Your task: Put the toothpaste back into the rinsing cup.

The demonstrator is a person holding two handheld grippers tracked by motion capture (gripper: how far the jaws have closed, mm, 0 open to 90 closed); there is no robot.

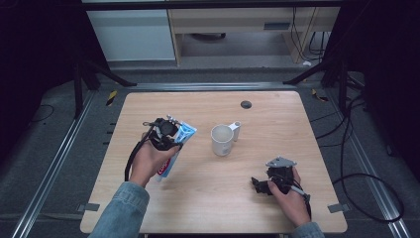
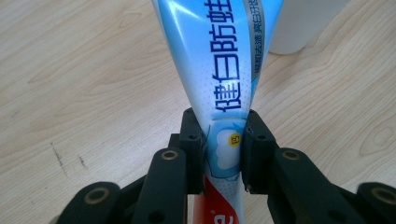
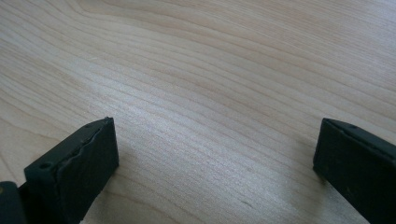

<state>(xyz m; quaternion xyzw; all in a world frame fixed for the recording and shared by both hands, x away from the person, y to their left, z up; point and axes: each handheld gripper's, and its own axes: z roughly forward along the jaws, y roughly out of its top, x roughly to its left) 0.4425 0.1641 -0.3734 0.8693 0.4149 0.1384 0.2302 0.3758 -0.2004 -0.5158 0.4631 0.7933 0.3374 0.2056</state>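
Observation:
A blue and white toothpaste tube (image 1: 174,151) with a red end lies slanted on the wooden table (image 1: 208,208), left of centre. My left gripper (image 1: 166,133) is shut on the toothpaste tube (image 2: 224,84), its two black jaws pinching the tube's flat body. A white mug (image 1: 222,140) stands near the table's middle, to the right of the tube; the mug's (image 2: 303,23) side shows at the top right in the left gripper view. My right gripper (image 1: 262,186) rests low near the front right, open, jaws wide apart over bare wood (image 3: 215,140).
A small dark round cap (image 1: 246,104) sits in the table top near the far edge. Black cables trail on the floor to the right (image 1: 366,183). Metal rails run along both sides of the table.

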